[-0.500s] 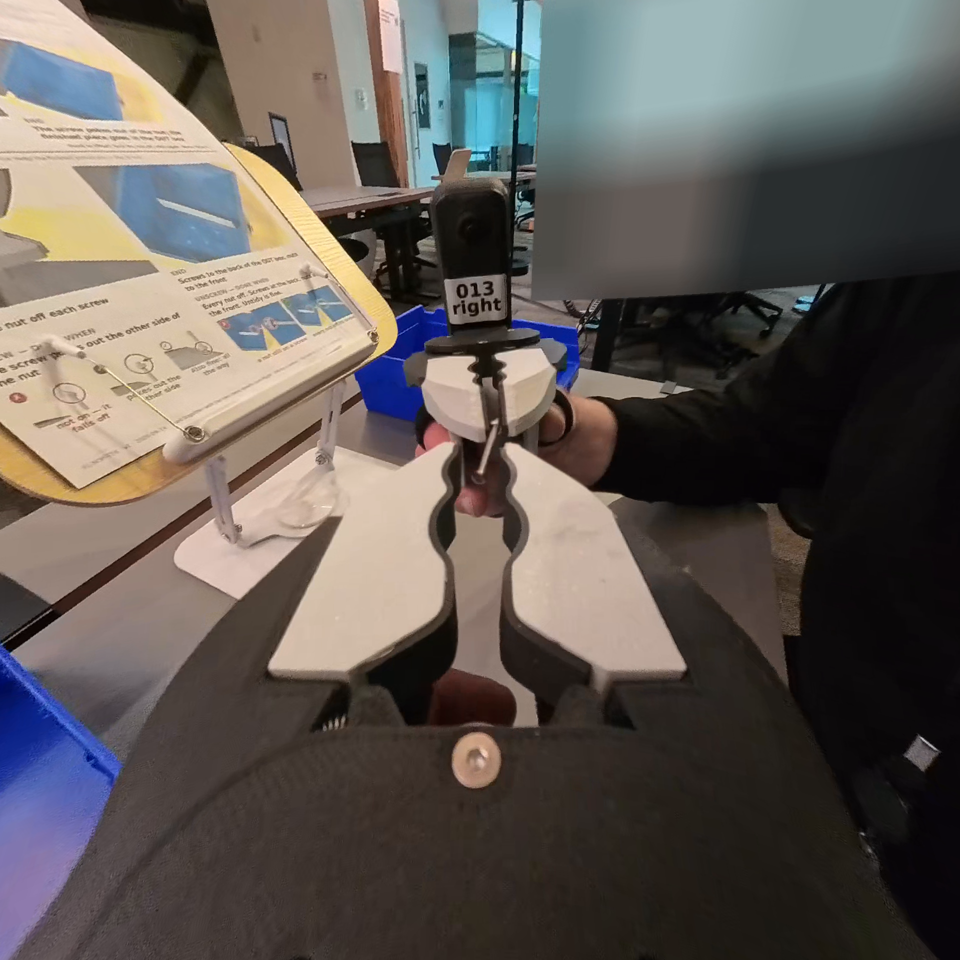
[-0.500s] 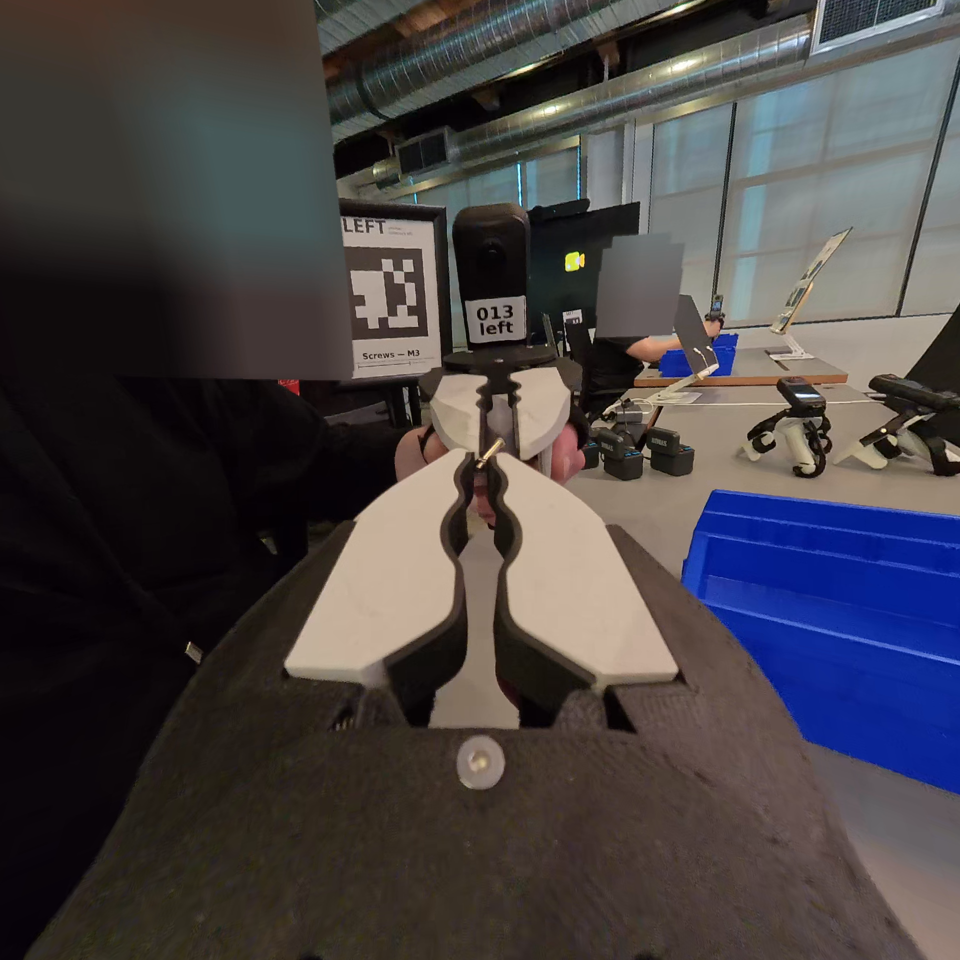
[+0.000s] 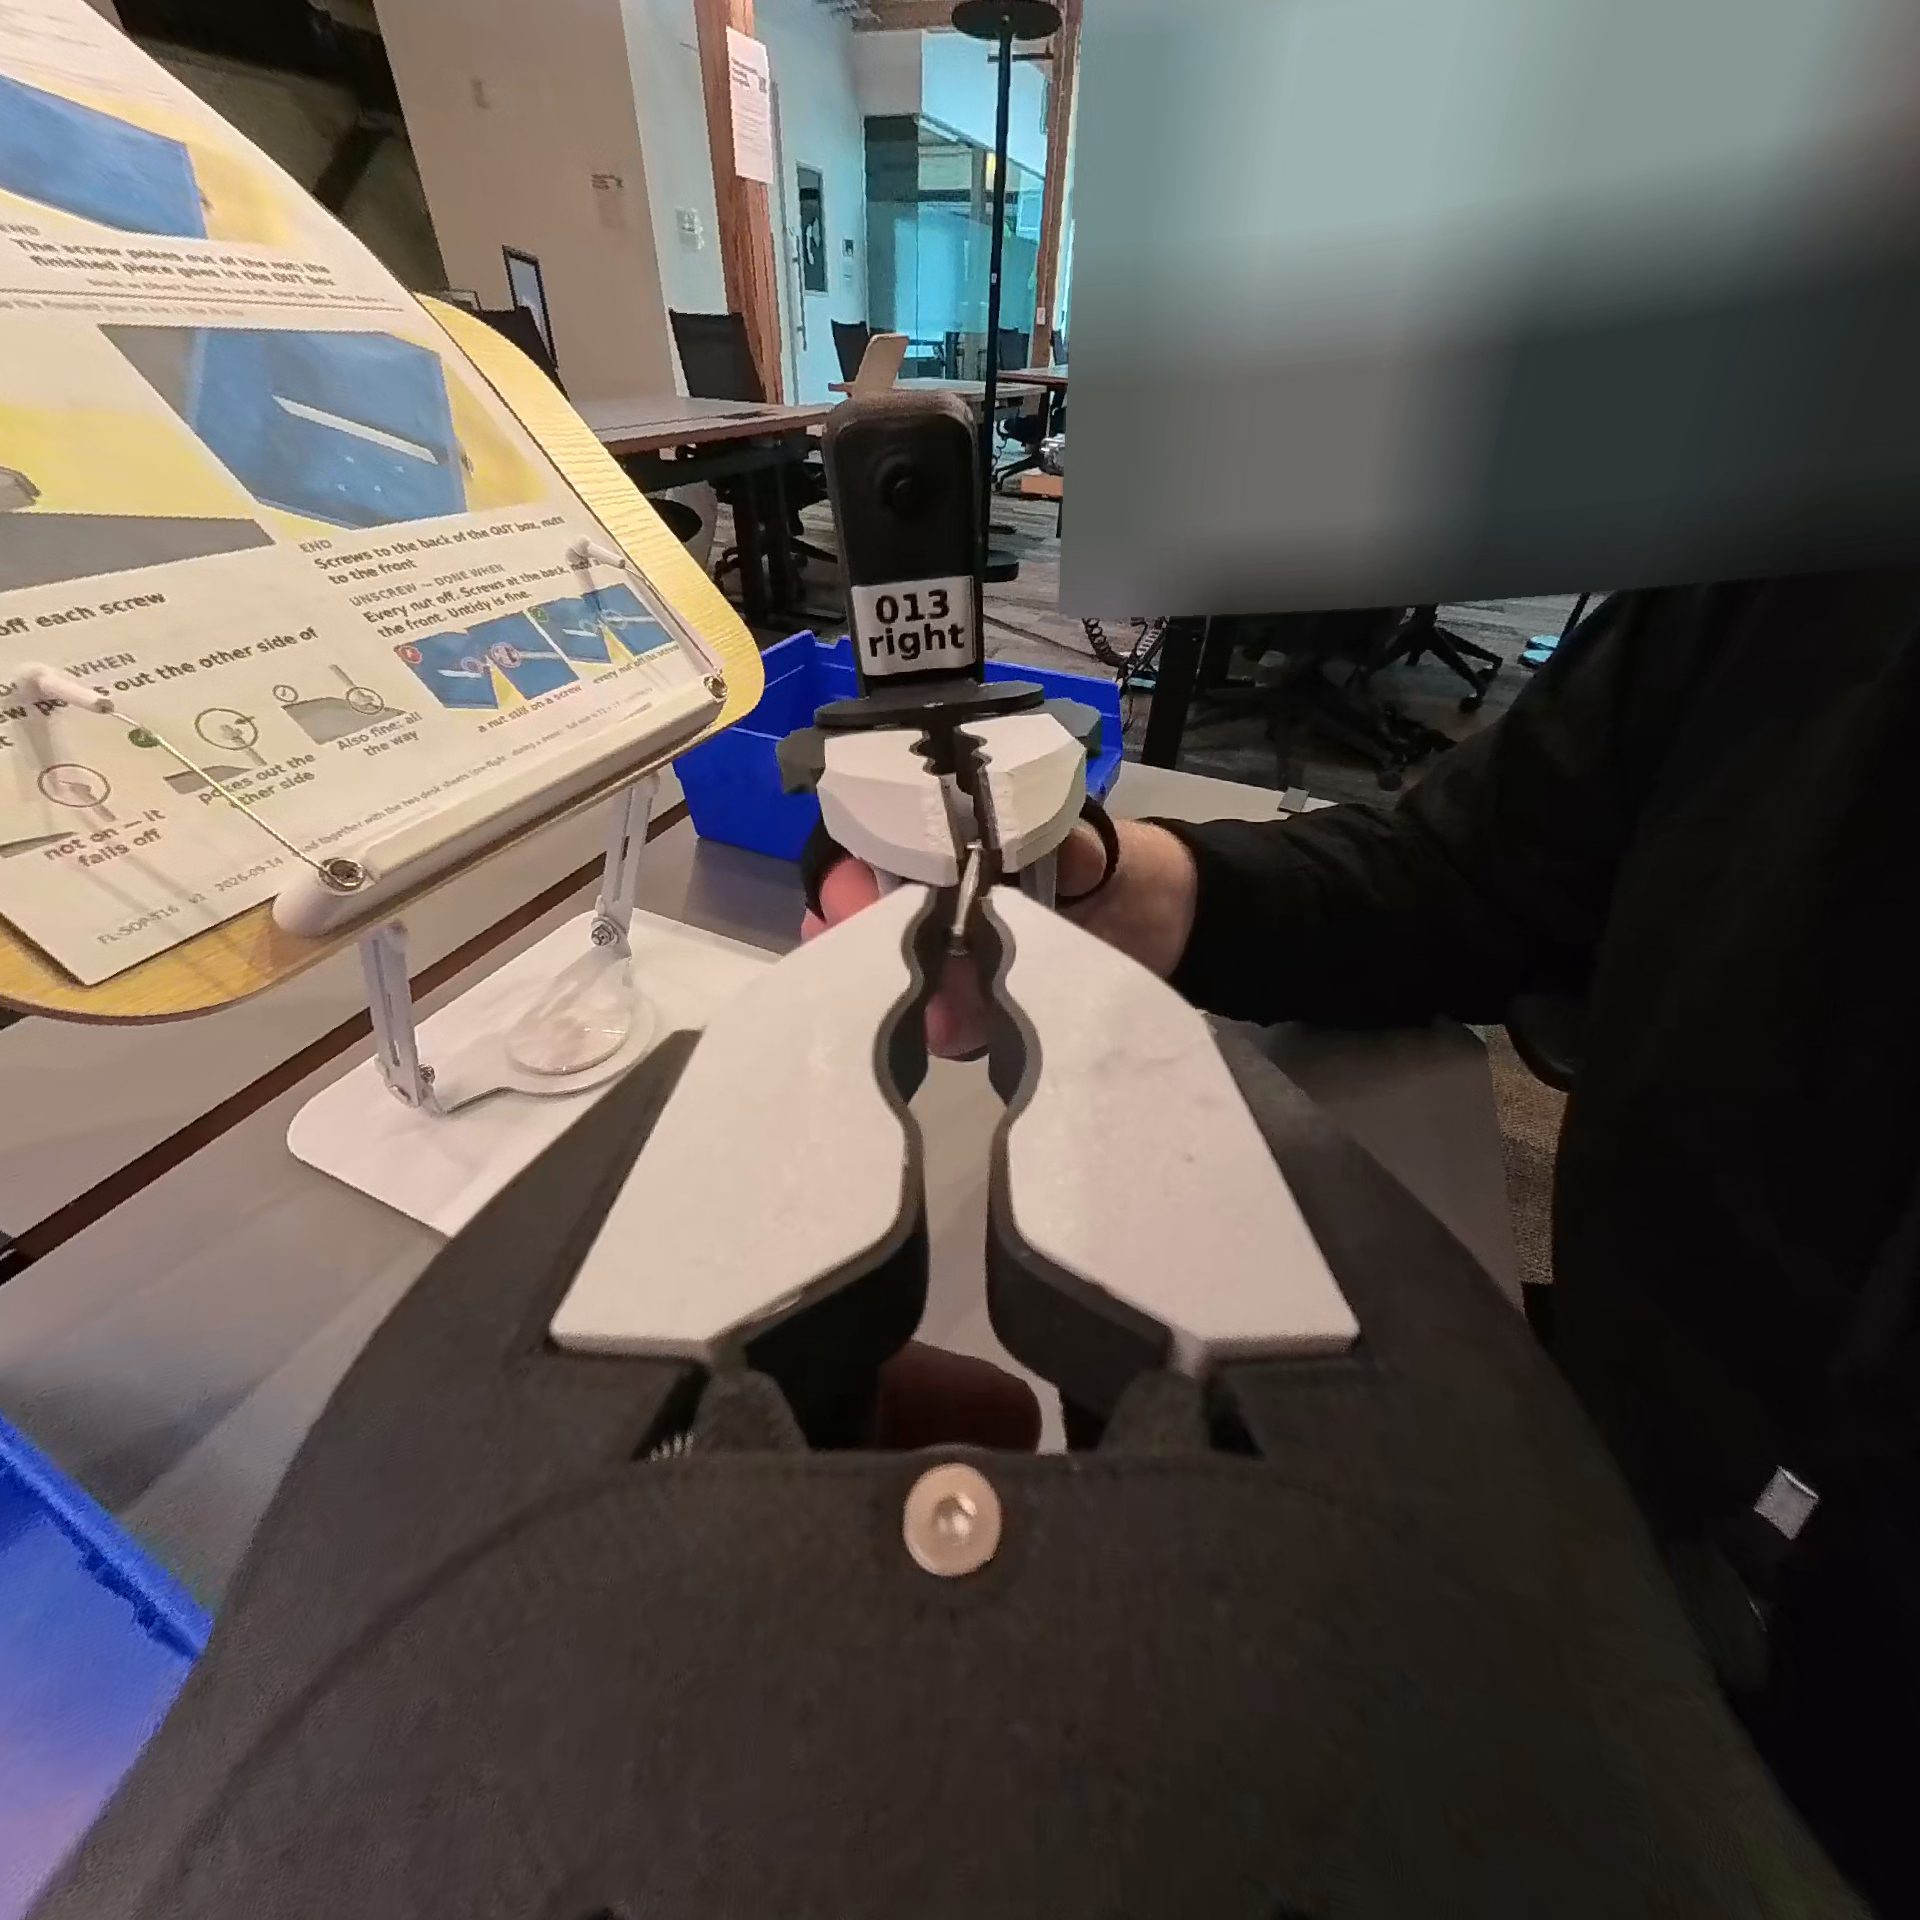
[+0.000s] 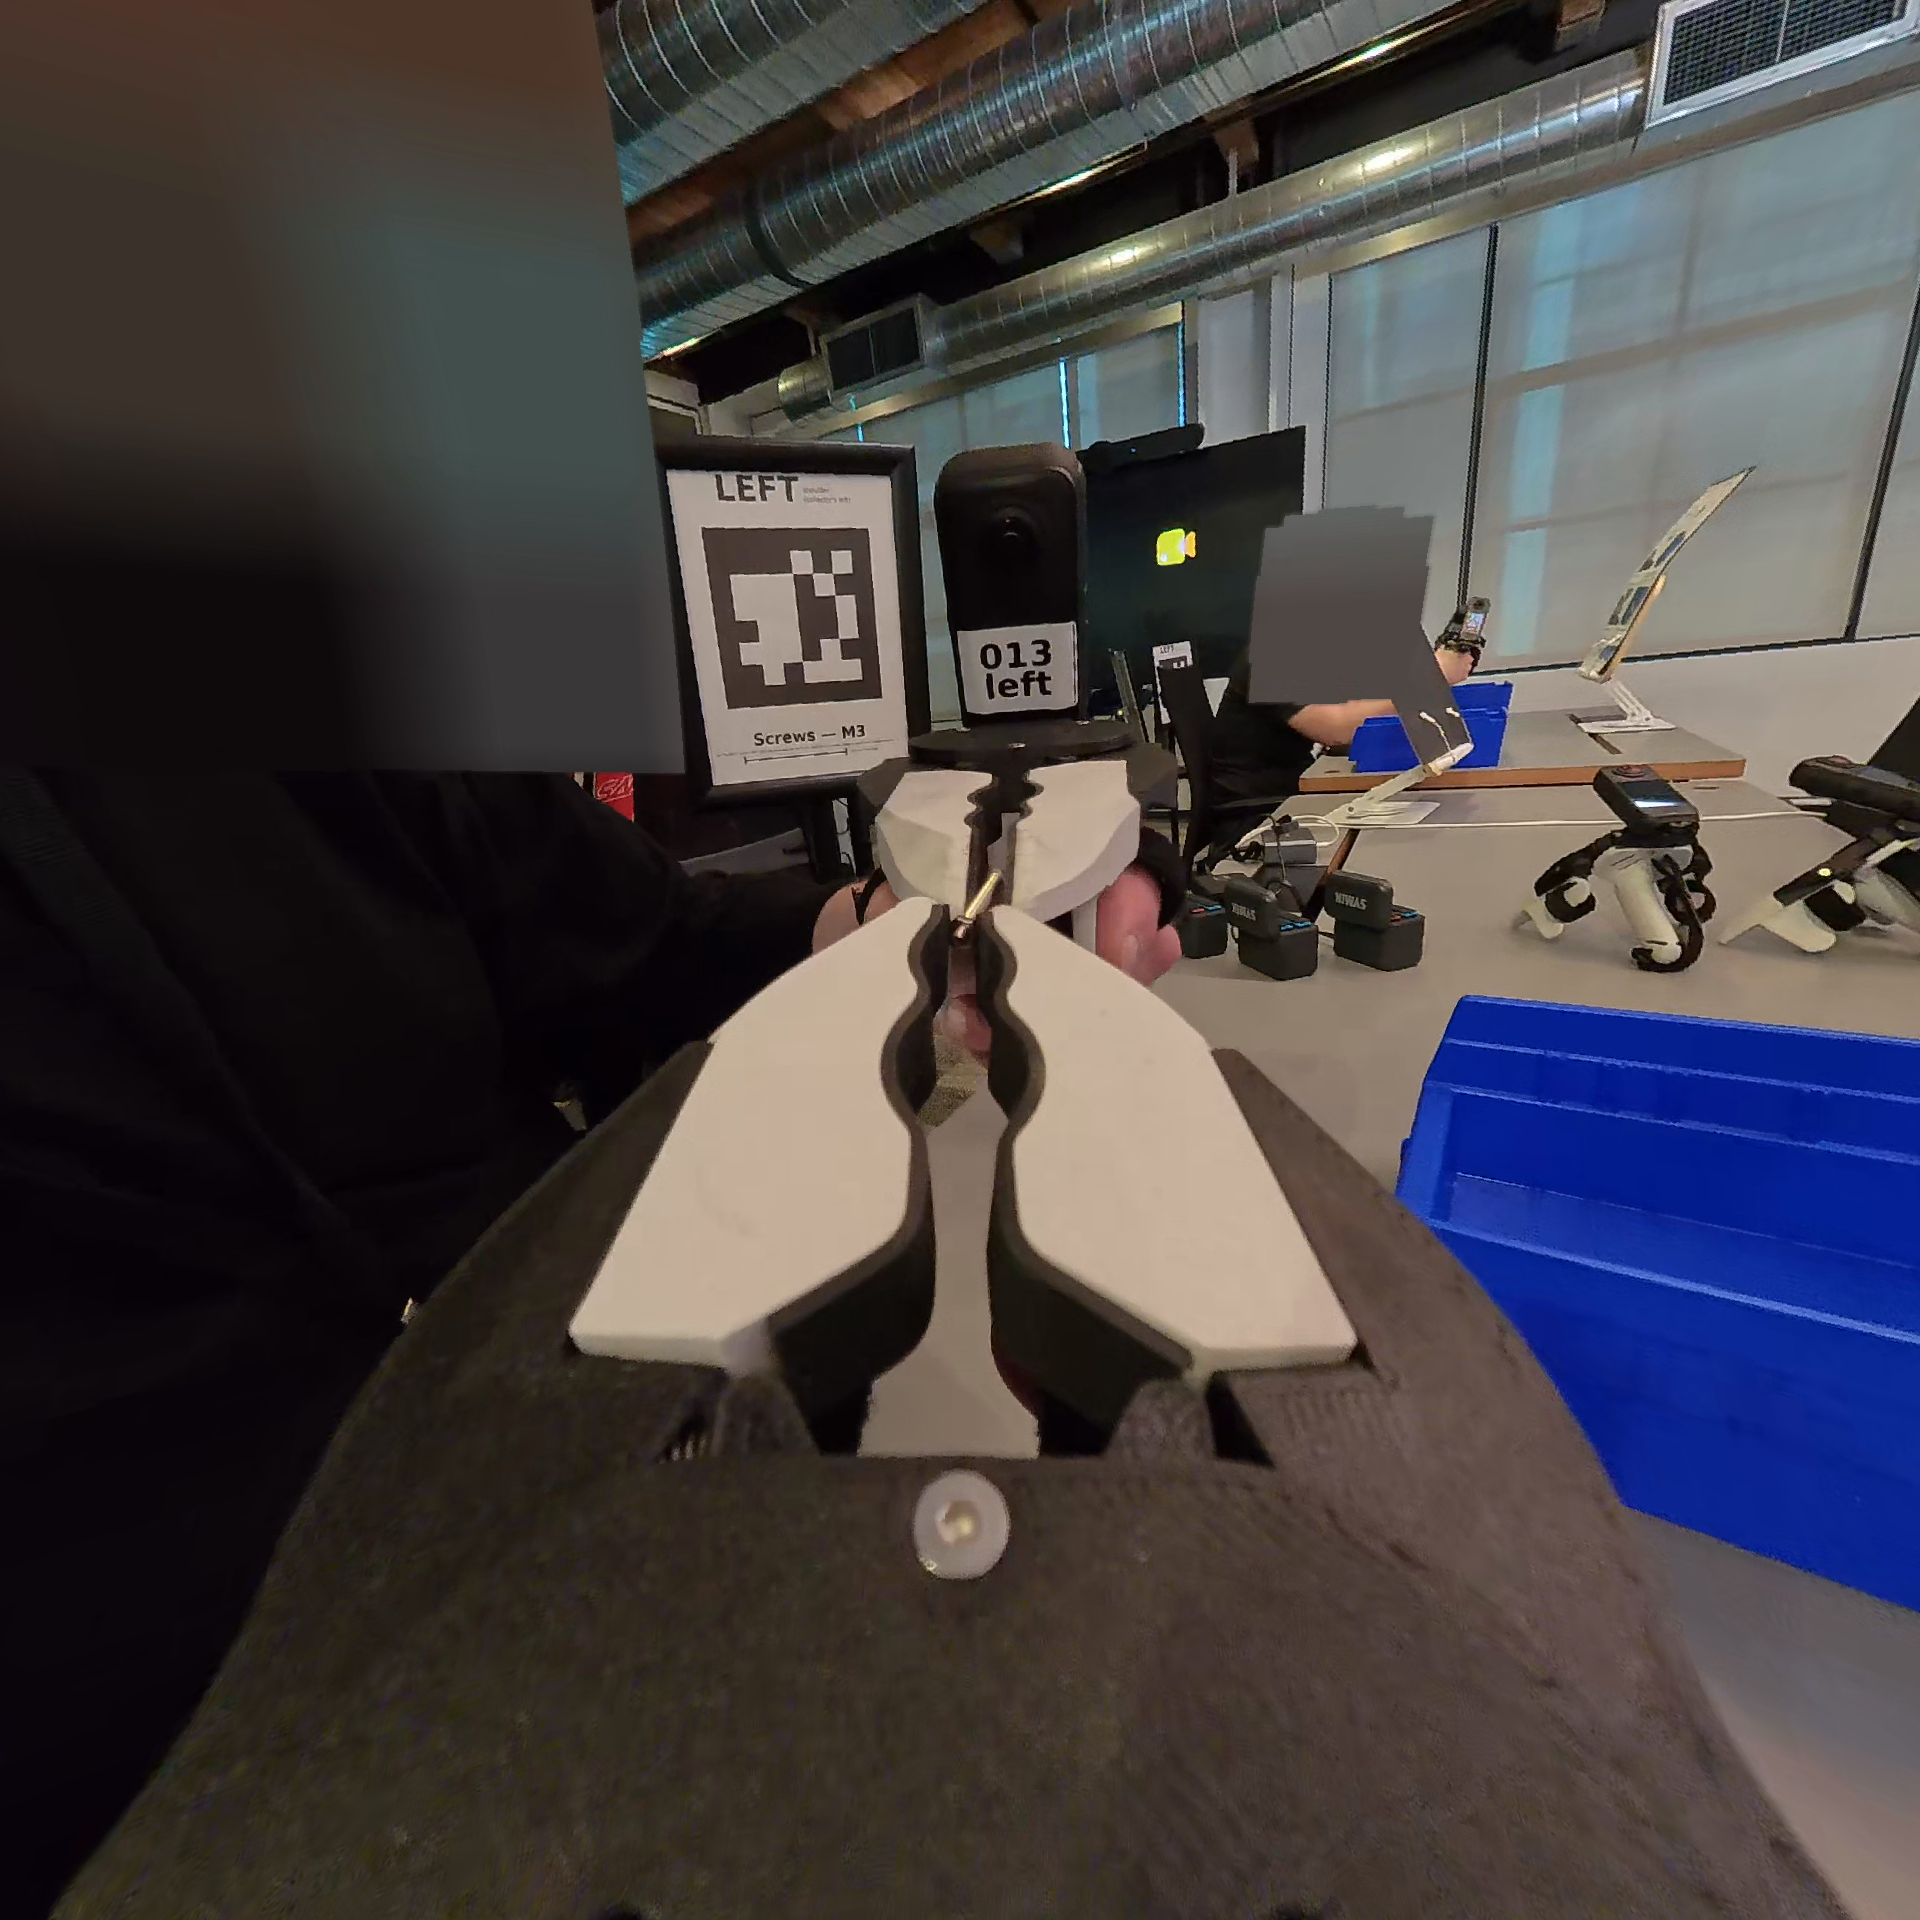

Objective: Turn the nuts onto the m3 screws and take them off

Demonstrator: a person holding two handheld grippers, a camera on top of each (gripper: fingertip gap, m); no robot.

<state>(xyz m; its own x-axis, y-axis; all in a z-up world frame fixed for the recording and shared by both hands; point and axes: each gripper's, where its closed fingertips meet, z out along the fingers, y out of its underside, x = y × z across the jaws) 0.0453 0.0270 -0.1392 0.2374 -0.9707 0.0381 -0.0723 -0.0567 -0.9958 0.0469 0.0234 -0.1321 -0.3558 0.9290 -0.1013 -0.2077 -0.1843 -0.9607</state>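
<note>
A thin metal M3 screw [image 3: 966, 868] bridges the tips of the two grippers, which meet tip to tip in the air above the grey table [image 3: 208, 1278]. My right gripper [image 4: 961, 928] is shut on one end of the screw [image 4: 982, 896]. My left gripper [image 3: 956, 935] is shut at the other end, on what looks like a small nut [image 3: 956, 943] that the fingertips mostly hide. Each gripper faces the other's camera: the right gripper [image 3: 951, 810] shows in the left wrist view, the left gripper [image 4: 1000, 831] in the right wrist view. A hand holds each.
A blue bin [image 4: 1662, 1247] stands on the table right of my right gripper. Another blue bin [image 3: 748, 758] stands behind an instruction board on a stand [image 3: 343, 644], and a third [image 3: 62, 1610] is at the lower left. Spare grippers [image 4: 1621, 883] and small black cases [image 4: 1299, 925] lie farther back. The tips of both grippers are at nearly the same place.
Both grippers stay tip to tip on the screw. The views have shifted only slightly.
</note>
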